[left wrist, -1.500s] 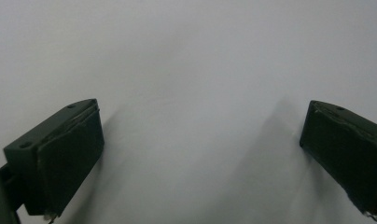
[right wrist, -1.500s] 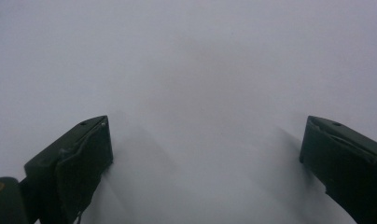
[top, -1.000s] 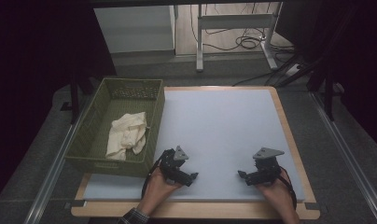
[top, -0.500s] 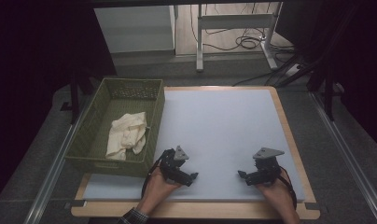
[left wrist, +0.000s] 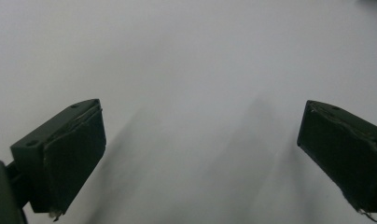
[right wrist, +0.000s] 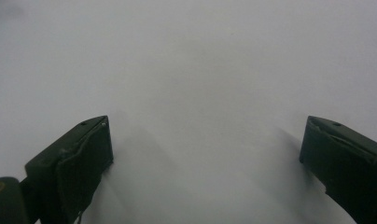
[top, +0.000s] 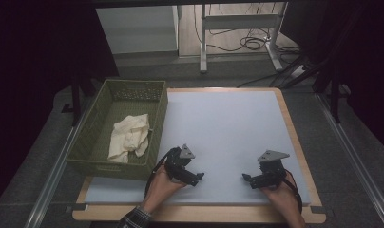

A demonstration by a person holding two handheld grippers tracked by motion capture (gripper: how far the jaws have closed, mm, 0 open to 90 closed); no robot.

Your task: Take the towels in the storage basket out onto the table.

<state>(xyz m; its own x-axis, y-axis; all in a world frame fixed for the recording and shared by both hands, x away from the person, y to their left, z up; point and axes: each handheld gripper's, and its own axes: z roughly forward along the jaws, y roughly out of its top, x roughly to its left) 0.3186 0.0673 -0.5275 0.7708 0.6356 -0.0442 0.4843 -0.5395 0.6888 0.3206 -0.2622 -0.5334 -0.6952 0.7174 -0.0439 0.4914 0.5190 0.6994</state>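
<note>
At the far left of the high view a green basket (top: 92,142) sits on the table's left side, its near-right corner just beside the left gripper. Inside it lies a crumpled cream cloth (top: 128,137), resting on the basket floor toward the near end; neither gripper touches it. The basket's slotted walls are dim, and the cloth's folds are hard to make out.

Right of the basket, the left gripper (top: 196,177) rests low on the pale blue mat (top: 223,123), held by the person's left hand (top: 162,186), with a patterned sleeve (top: 135,219) cut off at the bottom edge. The high view shows the grey plate on its top but the jaw tips are too small and dark there to judge. The left gripper view settles it: the left gripper (left wrist: 200,158) has its two black jaws spread wide apart, with nothing between them but bare mat and soft shadows.

Farther right, well apart from the first, the right gripper (top: 247,179) lies near the mat's front edge in the right hand (top: 283,194), whose forearm is cut off below. In the right gripper view the right gripper (right wrist: 205,163) likewise stands wide open over bare mat, each jaw cropped by the frame's lower edge.

Beyond the table, a desk frame (top: 237,28) and cables (top: 252,42) lie on the floor in half-light.
</note>
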